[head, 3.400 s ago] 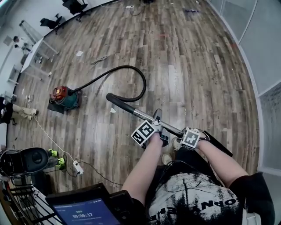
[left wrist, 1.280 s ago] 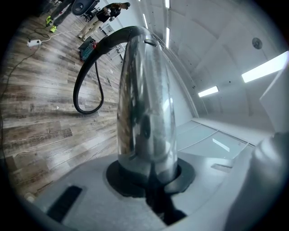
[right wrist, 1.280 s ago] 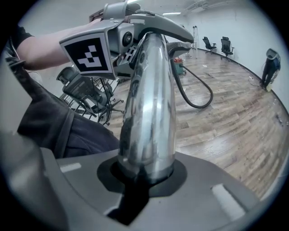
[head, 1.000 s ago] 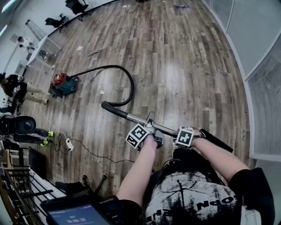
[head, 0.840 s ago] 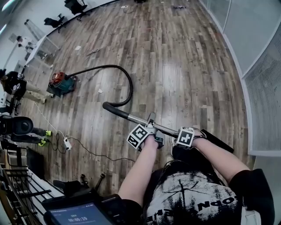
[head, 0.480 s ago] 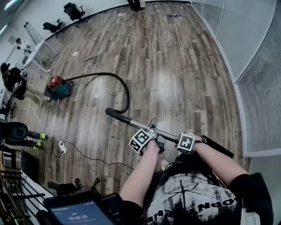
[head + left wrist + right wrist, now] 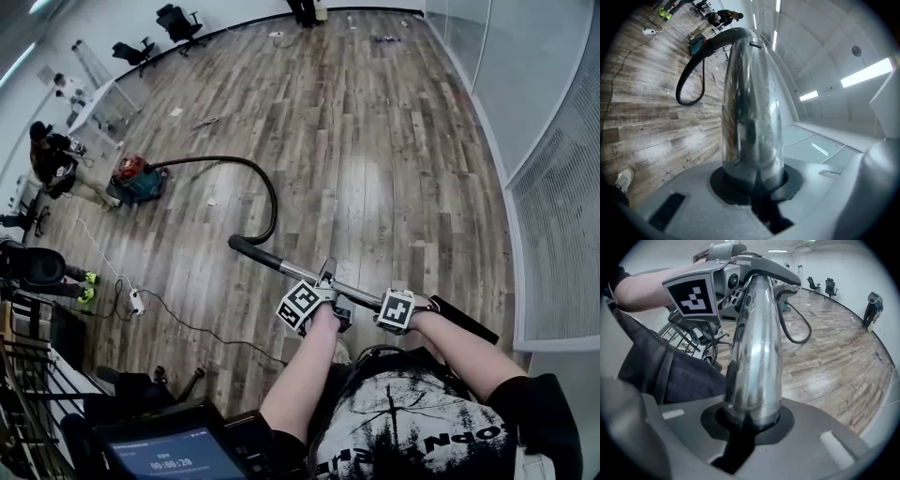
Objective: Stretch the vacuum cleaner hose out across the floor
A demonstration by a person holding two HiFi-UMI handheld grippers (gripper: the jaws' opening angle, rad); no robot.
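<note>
— Two grippers on one tube? What does each hold?

— Both are closed on the metal wand [image 7: 281,263]. The left gripper [image 7: 328,284] clamps it about halfway along. Its own view shows the jaws pressed against the shiny tube on either side. The right gripper [image 7: 386,302] grips the same wand nearer the person, just left of the black end section [image 7: 464,321].

— How do the two sit relative to each other?

— Near each other on the wand. The right gripper view looks up the tube straight at the left gripper.

— And the hose?

— The black hose [image 7: 274,208] lies on the wooden floor [image 7: 394,141]. It leaves the vacuum cleaner [image 7: 136,181] at the far left and runs right. Then it hooks back toward the near side and meets the wand's far end. So it lies in a curve, not a straight line.

— Anything else around?

— A person [image 7: 52,155] is just left of the vacuum cleaner. A white power strip [image 7: 137,301] with a cable lies at the near left. Office chairs [image 7: 178,19] stand by the far wall.
</note>
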